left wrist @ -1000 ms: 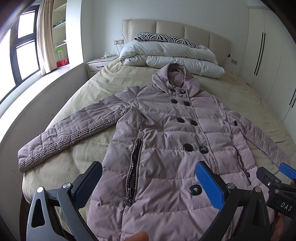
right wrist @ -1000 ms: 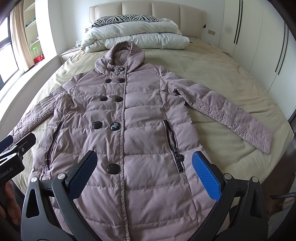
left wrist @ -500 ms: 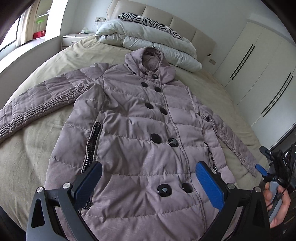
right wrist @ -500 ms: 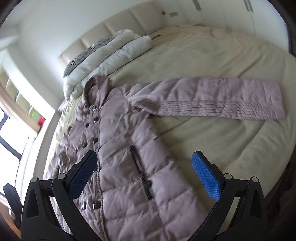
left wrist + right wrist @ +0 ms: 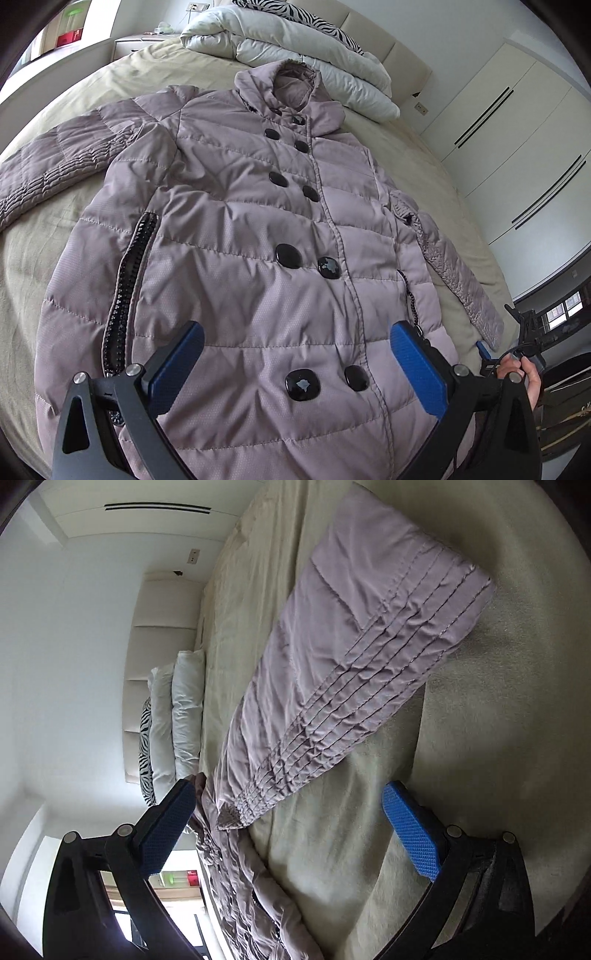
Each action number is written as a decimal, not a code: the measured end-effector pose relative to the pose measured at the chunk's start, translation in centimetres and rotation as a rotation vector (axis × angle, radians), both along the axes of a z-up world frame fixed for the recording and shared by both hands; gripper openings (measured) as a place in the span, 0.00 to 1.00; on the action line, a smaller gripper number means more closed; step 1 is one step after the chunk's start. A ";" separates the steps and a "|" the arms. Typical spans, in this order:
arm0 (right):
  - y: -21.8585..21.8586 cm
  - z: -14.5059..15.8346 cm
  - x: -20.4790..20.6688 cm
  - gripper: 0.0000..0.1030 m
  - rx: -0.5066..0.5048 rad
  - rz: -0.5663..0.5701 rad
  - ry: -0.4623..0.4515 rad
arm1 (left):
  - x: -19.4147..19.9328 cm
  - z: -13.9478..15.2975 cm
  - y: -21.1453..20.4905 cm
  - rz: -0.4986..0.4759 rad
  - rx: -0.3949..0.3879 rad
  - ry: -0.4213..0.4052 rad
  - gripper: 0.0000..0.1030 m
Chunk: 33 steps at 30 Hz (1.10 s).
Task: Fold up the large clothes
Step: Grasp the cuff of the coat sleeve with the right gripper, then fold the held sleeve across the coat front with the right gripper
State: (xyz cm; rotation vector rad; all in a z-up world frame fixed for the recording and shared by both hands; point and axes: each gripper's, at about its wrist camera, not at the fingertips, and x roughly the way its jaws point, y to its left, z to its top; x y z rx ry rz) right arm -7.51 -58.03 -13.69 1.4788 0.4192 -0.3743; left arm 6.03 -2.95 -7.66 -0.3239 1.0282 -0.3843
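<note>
A mauve quilted coat (image 5: 236, 229) with black buttons and a hood lies face up on the bed, both sleeves spread out. My left gripper (image 5: 295, 354) hangs open above its lower front, near the bottom buttons, holding nothing. My right gripper (image 5: 284, 823) is rolled sideways, open and empty, low over the bed beside the coat's right sleeve (image 5: 354, 657); the sleeve's cuff end (image 5: 443, 590) lies farther out. In the left wrist view that sleeve (image 5: 454, 273) runs toward the bed's right edge, where a hand (image 5: 524, 373) holds the right gripper.
The beige bed (image 5: 44, 236) carries a folded white duvet (image 5: 303, 51) and a zebra pillow (image 5: 295, 11) at the headboard. White wardrobe doors (image 5: 517, 122) stand to the right, a nightstand (image 5: 136, 40) at the far left. Bare sheet (image 5: 498, 738) surrounds the right sleeve.
My left gripper has moved closer and lower over the coat's front. My right gripper has swung out to the right sleeve, rolled sideways and dropped near the bed.
</note>
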 end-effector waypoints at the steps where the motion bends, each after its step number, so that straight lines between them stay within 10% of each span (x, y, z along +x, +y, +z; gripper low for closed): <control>1: -0.5 -0.3 0.1 0.99 0.006 -0.014 0.000 | 0.0 0.0 0.1 0.000 -0.004 -0.002 1.00; 14: -6.2 -1.5 0.8 0.92 0.064 -0.251 0.011 | 0.4 -0.2 0.5 -0.013 -0.068 -0.001 0.96; 20: -8.0 -1.3 2.2 0.34 -0.022 -0.197 0.077 | 0.4 -0.2 0.5 -0.031 -0.083 -0.006 0.92; 22: -8.6 -1.1 2.5 0.27 -0.063 -0.174 0.104 | 0.4 -0.1 0.7 -0.030 -0.088 -0.009 0.92; 28: -7.0 4.6 5.9 0.18 -0.353 -0.059 0.189 | 0.1 0.2 1.7 -0.015 -0.099 -0.030 0.92; 33: 2.7 13.9 13.7 0.18 -0.806 0.210 0.250 | 0.1 0.8 3.5 0.020 -0.093 -0.062 0.92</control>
